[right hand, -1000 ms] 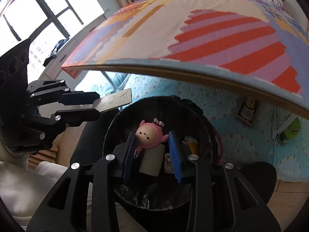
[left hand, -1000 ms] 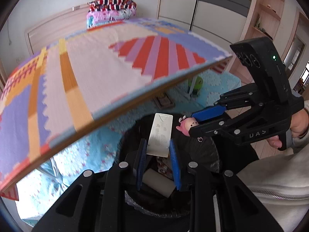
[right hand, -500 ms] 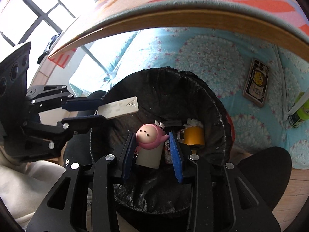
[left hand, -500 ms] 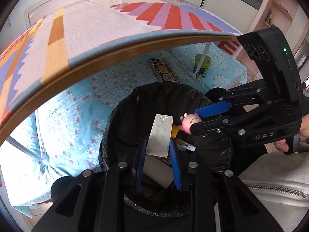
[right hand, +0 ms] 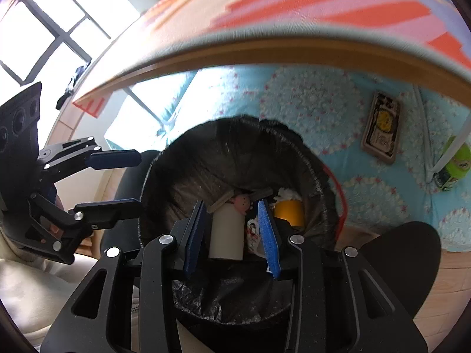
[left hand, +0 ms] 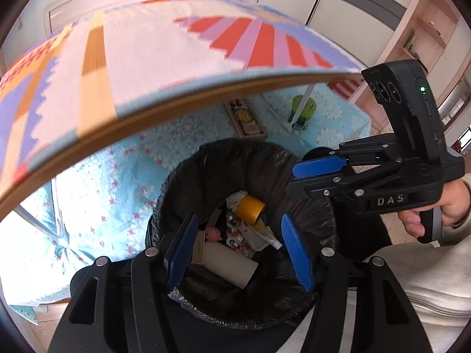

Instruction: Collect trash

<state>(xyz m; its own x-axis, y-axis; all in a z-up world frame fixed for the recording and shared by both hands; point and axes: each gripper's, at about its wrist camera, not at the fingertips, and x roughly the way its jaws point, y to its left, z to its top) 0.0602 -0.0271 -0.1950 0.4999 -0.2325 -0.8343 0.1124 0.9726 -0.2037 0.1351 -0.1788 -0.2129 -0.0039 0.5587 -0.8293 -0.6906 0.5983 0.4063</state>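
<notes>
Left wrist view: patterned table (left hand: 164, 67) overhung black-lined trash bin (left hand: 206, 176) standing on blue floor mat (left hand: 97, 194). Left gripper (left hand: 238, 250) hung over bin, jaws spread, nothing between. Right gripper (left hand: 306, 176) at bin rim, jaws parted, empty. Inside bin lay white tube (right hand: 226, 232), yellow tape roll (right hand: 290, 213), pink pig toy (right hand: 243, 202), possibly flat white card beside it, blurred.

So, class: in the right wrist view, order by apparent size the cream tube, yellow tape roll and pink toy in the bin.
1. Cream tube
2. Yellow tape roll
3. Pink toy

The tube lies nearest the camera, which inflates it.
</notes>
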